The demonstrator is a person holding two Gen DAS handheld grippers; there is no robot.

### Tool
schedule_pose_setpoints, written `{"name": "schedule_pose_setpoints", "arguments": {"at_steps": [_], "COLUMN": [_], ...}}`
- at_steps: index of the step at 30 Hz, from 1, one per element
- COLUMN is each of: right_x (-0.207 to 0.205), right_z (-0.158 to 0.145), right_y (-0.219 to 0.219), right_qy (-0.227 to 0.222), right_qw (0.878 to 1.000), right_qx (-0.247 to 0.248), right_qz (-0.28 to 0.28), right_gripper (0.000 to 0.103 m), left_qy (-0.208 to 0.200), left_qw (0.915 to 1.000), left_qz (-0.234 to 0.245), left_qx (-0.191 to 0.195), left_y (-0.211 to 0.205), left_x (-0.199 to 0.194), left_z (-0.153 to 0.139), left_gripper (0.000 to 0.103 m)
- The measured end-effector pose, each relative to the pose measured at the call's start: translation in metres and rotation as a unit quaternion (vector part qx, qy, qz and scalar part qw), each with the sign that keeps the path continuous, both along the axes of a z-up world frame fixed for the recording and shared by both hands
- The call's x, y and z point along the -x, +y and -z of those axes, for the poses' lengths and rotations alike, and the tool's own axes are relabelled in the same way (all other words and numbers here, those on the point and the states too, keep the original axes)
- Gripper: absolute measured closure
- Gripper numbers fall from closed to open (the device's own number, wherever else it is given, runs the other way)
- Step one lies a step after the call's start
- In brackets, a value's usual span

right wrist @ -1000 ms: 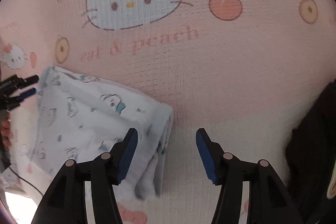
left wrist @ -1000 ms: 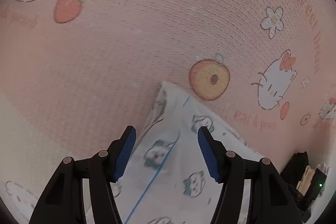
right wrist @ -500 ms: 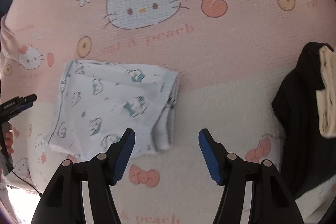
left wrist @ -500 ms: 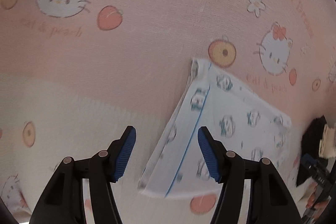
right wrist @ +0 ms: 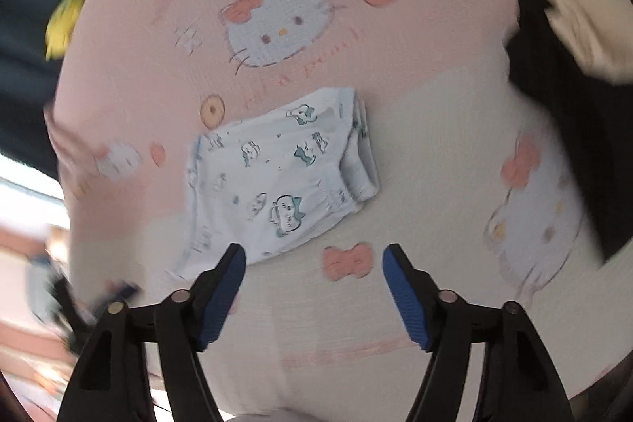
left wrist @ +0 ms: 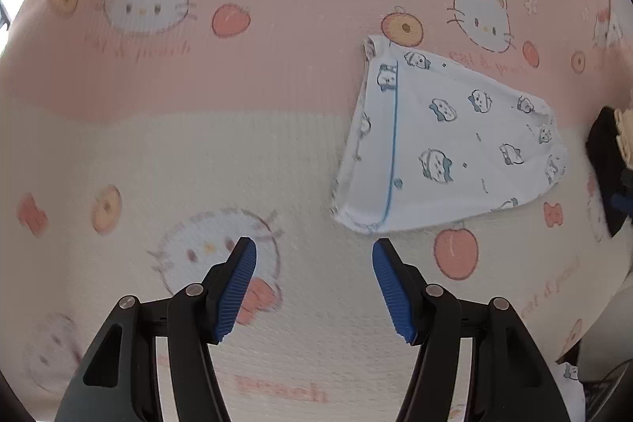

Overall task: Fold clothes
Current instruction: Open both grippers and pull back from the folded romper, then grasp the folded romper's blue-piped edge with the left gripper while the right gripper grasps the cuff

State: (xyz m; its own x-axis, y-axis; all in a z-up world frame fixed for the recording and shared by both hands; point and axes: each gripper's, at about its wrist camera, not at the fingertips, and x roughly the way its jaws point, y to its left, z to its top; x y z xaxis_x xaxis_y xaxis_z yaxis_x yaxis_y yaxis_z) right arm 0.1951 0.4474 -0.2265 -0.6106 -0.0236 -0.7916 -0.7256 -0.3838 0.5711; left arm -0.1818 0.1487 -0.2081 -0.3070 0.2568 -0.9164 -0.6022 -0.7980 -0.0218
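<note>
In the left wrist view, the left tongs point(left wrist: 314, 256) hang released over a bedsheet point(left wrist: 198, 153) printed with cartoon cats and peaches, pink in its upper part and cream below, with nothing between the blue ribbed pads point(left wrist: 237, 287). The folded garment point(left wrist: 447, 141), white with small blue-green cartoon figures and a thin blue line down its left side, lies flat on the sheet above and to the right of the tongs, well clear of them, straddling the line where pink meets cream. A printed peach point(left wrist: 455, 252) sits just below the garment's lower edge. At the far right edge, beyond the garment, a dark piece of clothing point(left wrist: 605, 161) with something cream on it shows partly. In the right wrist view, which is blurred, the right tongs point(right wrist: 314, 260) are empty and their jaws are opening; the same folded garment point(right wrist: 277, 176) lies above and left of them, its lower edge near the left pad point(right wrist: 225, 287) but apart from it. A pink bow print point(right wrist: 348, 262) sits between the pads, below the garment. Far right of the garment lie a dark cloth point(right wrist: 554, 97) and a cream cloth point(right wrist: 573, 10), heaped together.
</note>
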Motion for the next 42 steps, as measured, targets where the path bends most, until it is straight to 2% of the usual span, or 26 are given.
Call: {"name": "schedule_pose_setpoints", "arguments": {"at_steps": [3, 7, 9, 10, 11, 12, 13, 16, 19, 21, 22, 23, 24, 25, 29, 34, 38, 40, 41, 42], "right_x": [0.002, 0.007, 0.005, 0.004, 0.003, 0.001, 0.000, 0.000, 0.006, 0.012, 0.015, 0.017, 0.019, 0.020, 0.018, 0.015, 0.010, 0.013, 0.015, 0.019], "right_z": [0.010, 0.022, 0.026, 0.029, 0.031, 0.034, 0.037, 0.049, 0.061, 0.068, 0.072, 0.077, 0.083, 0.088, 0.106, 0.113, 0.117, 0.117, 0.116, 0.114], "right_y": [-0.004, -0.009, -0.008, -0.008, -0.007, -0.006, -0.005, -0.004, -0.006, -0.009, -0.011, -0.012, -0.013, -0.014, -0.017, -0.010, -0.004, -0.003, -0.002, -0.002], "right_qy": [-0.002, 0.004, 0.022, 0.027, 0.033, 0.041, 0.052, 0.067, 0.064, 0.057, 0.057, 0.057, 0.058, 0.061, 0.092, 0.128, 0.154, 0.155, 0.155, 0.151], "right_qw": [1.000, 1.000, 0.999, 0.999, 0.998, 0.997, 0.996, 0.992, 0.991, 0.992, 0.992, 0.992, 0.991, 0.990, 0.983, 0.975, 0.968, 0.969, 0.970, 0.973], "right_qx": [0.004, 0.020, 0.034, 0.039, 0.043, 0.049, 0.057, 0.083, 0.096, 0.093, 0.093, 0.097, 0.103, 0.110, 0.124, 0.136, 0.141, 0.131, 0.124, 0.110], "right_qz": [0.012, 0.017, 0.018, 0.024, 0.031, 0.039, 0.048, 0.068, 0.071, 0.063, 0.061, 0.061, 0.062, 0.064, 0.094, 0.116, 0.138, 0.141, 0.142, 0.138], "right_gripper": [0.030, 0.030, 0.030, 0.030, 0.030, 0.030, 0.030, 0.030, 0.030, 0.030, 0.030, 0.030, 0.030, 0.030, 0.030, 0.029, 0.029, 0.029, 0.029, 0.029], "left_qy": [-0.014, -0.035, -0.039, -0.055, -0.075, -0.110, -0.147, -0.221, -0.262, -0.271, -0.269, -0.268, -0.266, -0.264, -0.258, -0.242, -0.240, -0.239, -0.237, -0.231], "left_qw": [0.9989, 0.9934, 0.9883, 0.9826, 0.9750, 0.9621, 0.9462, 0.9027, 0.8635, 0.8394, 0.8313, 0.8274, 0.8242, 0.8245, 0.8303, 0.8461, 0.8403, 0.8369, 0.8361, 0.8398], "left_qz": [-0.029, -0.077, -0.096, -0.110, -0.125, -0.141, -0.155, -0.205, -0.239, -0.256, -0.262, -0.265, -0.268, -0.268, -0.261, -0.234, -0.243, -0.248, -0.249, -0.244], "left_qx": [-0.034, -0.077, -0.113, -0.139, -0.168, -0.206, -0.243, -0.307, -0.359, -0.396, -0.410, -0.417, -0.422, -0.422, -0.420, -0.413, -0.421, -0.425, -0.427, -0.426], "left_y": [-0.008, -0.015, -0.016, -0.018, -0.020, -0.023, -0.025, -0.027, -0.029, -0.032, -0.033, -0.033, -0.033, -0.031, -0.021, -0.005, 0.000, 0.001, 0.002, 0.005], "left_x": [-0.010, -0.026, -0.032, -0.034, -0.035, -0.034, -0.032, -0.026, -0.022, -0.021, -0.021, -0.020, -0.020, -0.020, -0.015, -0.005, 0.001, 0.004, 0.005, 0.005], "left_z": [0.012, 0.024, 0.031, 0.035, 0.040, 0.048, 0.057, 0.083, 0.104, 0.112, 0.114, 0.115, 0.115, 0.115, 0.113, 0.114, 0.117, 0.119, 0.119, 0.119], "left_gripper": [0.044, 0.044, 0.044, 0.044, 0.044, 0.044, 0.044, 0.044, 0.036, 0.034, 0.033, 0.032, 0.032, 0.032, 0.030, 0.030, 0.030, 0.030, 0.030, 0.030]}}
